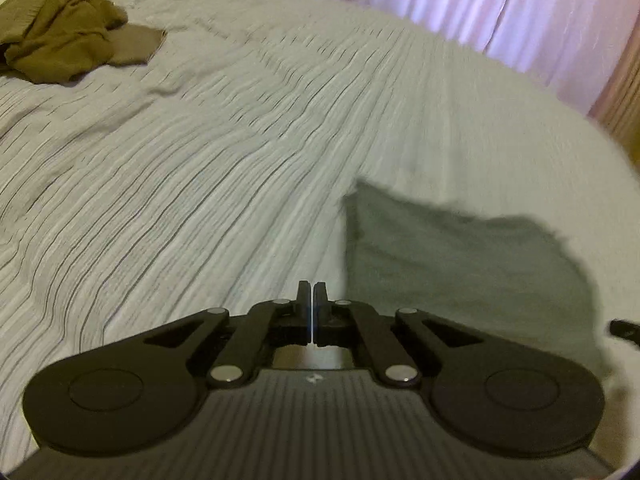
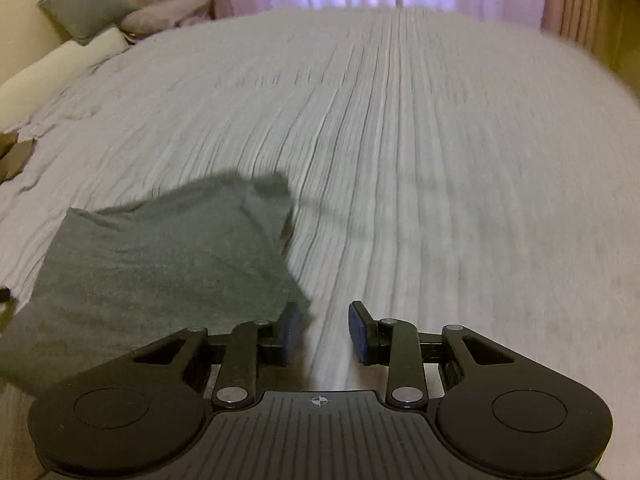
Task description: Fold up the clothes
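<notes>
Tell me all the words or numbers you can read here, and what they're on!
No words or numbers anywhere.
Left tongs: a tiny pale mark on the ridged body, too blurred to read.
Right tongs: a small crosshair-in-a-circle sign, no letters.
Grey garment, olive clothes, bedspread: no visible print.

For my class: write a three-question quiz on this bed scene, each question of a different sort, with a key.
1. True or false: the left gripper has its jaws shut with nothing between them.
2. Which garment lies crumpled near the pillows? A the brown garment; B the grey garment; C a red towel.
3. Fill in: the right gripper is ____, with only the bedspread showing in its gap.

Key: 1 true; 2 A; 3 open.
</notes>
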